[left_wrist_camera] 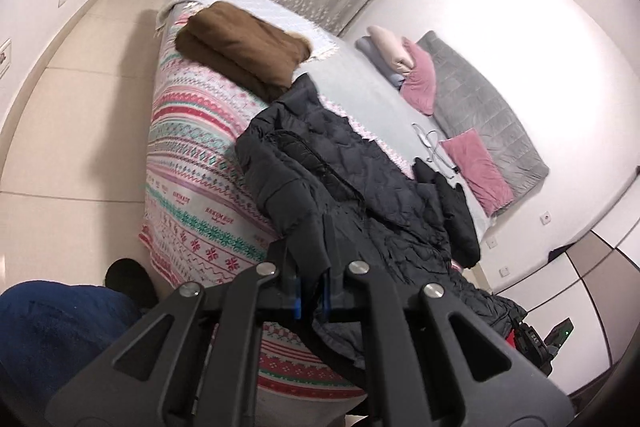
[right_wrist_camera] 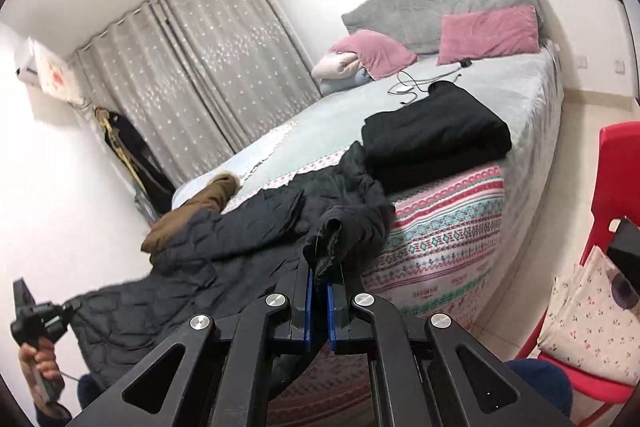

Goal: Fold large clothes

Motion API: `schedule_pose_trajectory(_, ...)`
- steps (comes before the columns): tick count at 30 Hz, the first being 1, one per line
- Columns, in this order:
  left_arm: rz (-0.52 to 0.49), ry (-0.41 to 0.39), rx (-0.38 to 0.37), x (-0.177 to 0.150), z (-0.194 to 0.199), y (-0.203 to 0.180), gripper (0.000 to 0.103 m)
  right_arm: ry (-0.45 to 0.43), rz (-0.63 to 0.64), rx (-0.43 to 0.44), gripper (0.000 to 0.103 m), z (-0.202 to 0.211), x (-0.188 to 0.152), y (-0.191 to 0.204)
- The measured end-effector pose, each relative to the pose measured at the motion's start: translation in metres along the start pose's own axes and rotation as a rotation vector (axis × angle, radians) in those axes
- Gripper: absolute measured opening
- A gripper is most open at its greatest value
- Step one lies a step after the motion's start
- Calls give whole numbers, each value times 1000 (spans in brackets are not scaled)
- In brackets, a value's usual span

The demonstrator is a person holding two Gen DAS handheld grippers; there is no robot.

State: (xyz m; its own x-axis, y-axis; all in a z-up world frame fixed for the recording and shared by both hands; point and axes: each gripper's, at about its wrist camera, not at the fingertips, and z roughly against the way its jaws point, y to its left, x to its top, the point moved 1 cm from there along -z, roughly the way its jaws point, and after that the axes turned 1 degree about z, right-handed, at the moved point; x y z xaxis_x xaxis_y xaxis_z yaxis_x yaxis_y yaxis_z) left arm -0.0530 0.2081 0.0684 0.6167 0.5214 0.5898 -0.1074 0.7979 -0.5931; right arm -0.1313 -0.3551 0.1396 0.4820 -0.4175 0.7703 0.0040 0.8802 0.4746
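Note:
A black quilted jacket (left_wrist_camera: 360, 171) lies spread across the foot of the bed (left_wrist_camera: 192, 155), partly lifted toward me. In the left wrist view my left gripper (left_wrist_camera: 310, 273) is shut on a bunched black edge of it. In the right wrist view my right gripper (right_wrist_camera: 319, 277) is shut on another bunched end of the jacket (right_wrist_camera: 224, 239), which hangs raised above the patterned bedspread (right_wrist_camera: 448, 227). A hand (right_wrist_camera: 40, 367) holds the left gripper's body at that view's lower left, with the jacket running to it.
A folded brown garment (left_wrist_camera: 244, 61) lies on the bed's far corner. A folded black garment (right_wrist_camera: 436, 131) sits beside the jacket. Pink pillows (right_wrist_camera: 488, 31) and a cable (right_wrist_camera: 412, 87) are by the headboard. A red chair (right_wrist_camera: 616, 187) stands on the right, with tiled floor (left_wrist_camera: 80, 131) on the left.

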Motion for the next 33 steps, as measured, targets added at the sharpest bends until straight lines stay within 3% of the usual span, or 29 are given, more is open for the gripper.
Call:
schedule_pose_trajectory(3,16,8,4,9,-8,1,8,17,-76,54,5,-11,3,-8)
schedule_pose_trajectory(7,18,-44,2,40,-19,-15,8,-37,-90,125,5,-17,31,7)
schedule_pose_trajectory(10,61,-37,-9,80,-45,-26,8,-51,-110,157,5,-41,71,19)
schedule_pose_trajectory(13,45,-49,35,124,-80,-46,8,-35,-146,181,5,-73,105,24)
schedule_pose_trajectory(18,80,-53,77,178,-153,-58,8,-32,-174,90,5,-152,166,29)
schedule_pose_trajectory(22,60,-49,122,198,-212,-60,8,14,-237,-8,5,-226,190,15)
schedule_pose_trajectory(29,15,14,230,220,-307,-45,8,116,-242,-141,5,-342,206,-3)
schedule_pose_trajectory(33,17,69,287,221,-351,-35,10,165,-209,-218,5,-390,198,-9)
